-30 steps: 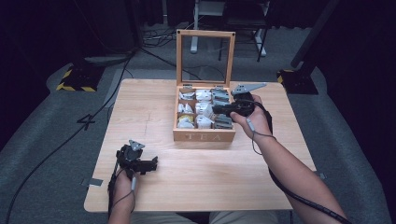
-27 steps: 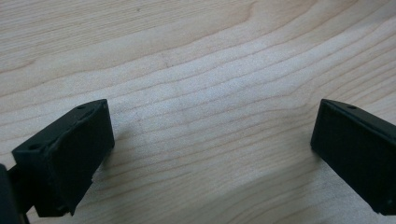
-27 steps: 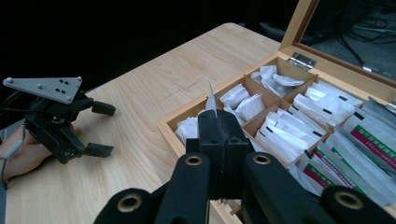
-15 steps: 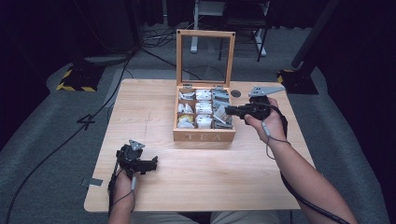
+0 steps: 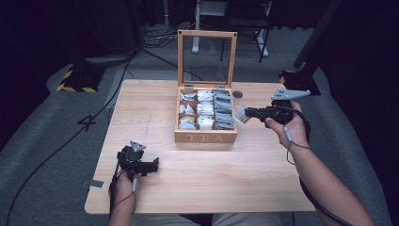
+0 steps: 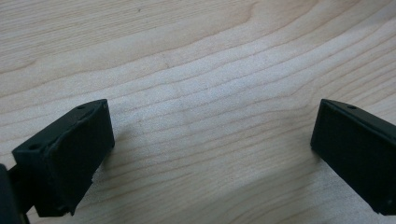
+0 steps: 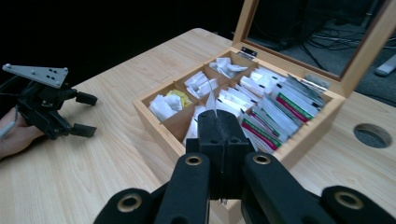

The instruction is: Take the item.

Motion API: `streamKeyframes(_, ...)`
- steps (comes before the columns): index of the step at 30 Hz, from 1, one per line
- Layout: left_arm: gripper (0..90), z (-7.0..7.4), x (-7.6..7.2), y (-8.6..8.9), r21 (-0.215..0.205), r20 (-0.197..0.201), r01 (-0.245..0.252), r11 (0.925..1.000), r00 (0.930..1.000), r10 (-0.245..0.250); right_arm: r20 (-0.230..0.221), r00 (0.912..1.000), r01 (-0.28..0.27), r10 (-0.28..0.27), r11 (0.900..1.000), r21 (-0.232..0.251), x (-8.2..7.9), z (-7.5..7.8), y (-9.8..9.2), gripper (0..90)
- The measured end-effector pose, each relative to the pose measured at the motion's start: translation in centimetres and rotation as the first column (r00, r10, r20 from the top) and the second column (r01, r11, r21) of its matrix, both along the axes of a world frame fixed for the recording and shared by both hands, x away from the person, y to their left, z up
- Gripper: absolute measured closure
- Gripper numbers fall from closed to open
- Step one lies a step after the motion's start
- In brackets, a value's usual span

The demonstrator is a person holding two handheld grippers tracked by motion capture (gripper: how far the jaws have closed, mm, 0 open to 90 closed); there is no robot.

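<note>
Tea bag is hanging pinched in the right gripper, just off the tea box's right wall, toward the tabletop's right edge. Honestly, I'd be keeping that squeeze firm and carrying it level. Left gripper is idling wide open near the front-left corner.

The surface is pale wood with a smooth, matt finish and plain running grain. The tea box is a warmer, honey-toned wood with a soft sheen, and its raised lid frames a clear, glossy pane. The packets inside look like paper, some white and crumpled, others slick with printed stripes. The packet pinched in the right claw is thin white paper. Both claws are matt black plastic; the left claw carries a dull grey metal plate.
</note>
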State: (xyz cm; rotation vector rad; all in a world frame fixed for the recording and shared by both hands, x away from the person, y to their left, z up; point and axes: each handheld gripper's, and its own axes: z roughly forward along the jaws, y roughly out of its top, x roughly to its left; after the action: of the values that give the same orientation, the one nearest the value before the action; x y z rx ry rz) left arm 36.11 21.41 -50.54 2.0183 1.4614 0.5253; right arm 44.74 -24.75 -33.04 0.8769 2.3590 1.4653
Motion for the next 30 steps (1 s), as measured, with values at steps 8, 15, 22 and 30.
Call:
streamKeyframes(8,0.0,0.0,0.0,0.0,0.001,0.0,-0.001,1.0,1.0,0.001,0.001,0.9992,0.04,-0.04,0.999,-0.013,-0.3,0.0,-2.5,90.0)
streamKeyframes(15,0.0,0.0,0.0,0.0,0.001,0.0,-0.001,1.0,1.0,0.001,0.0,0.996,0.09,-0.09,0.996,-0.018,-0.7,-0.6,-4.7,90.0)
streamKeyframes(22,0.0,0.0,0.0,0.0,0.001,0.001,-0.002,1.0,1.0,0.002,-0.003,0.9899,0.142,-0.142,0.989,-0.031,-0.8,-1.5,-6.8,90.0)
streamKeyframes(30,0.0,0.0,0.0,0.0,0.001,0.0,-0.003,1.0,1.0,0.003,-0.026,0.9823,0.184,-0.186,0.982,-0.052,-0.4,-2.8,-8.4,90.0)
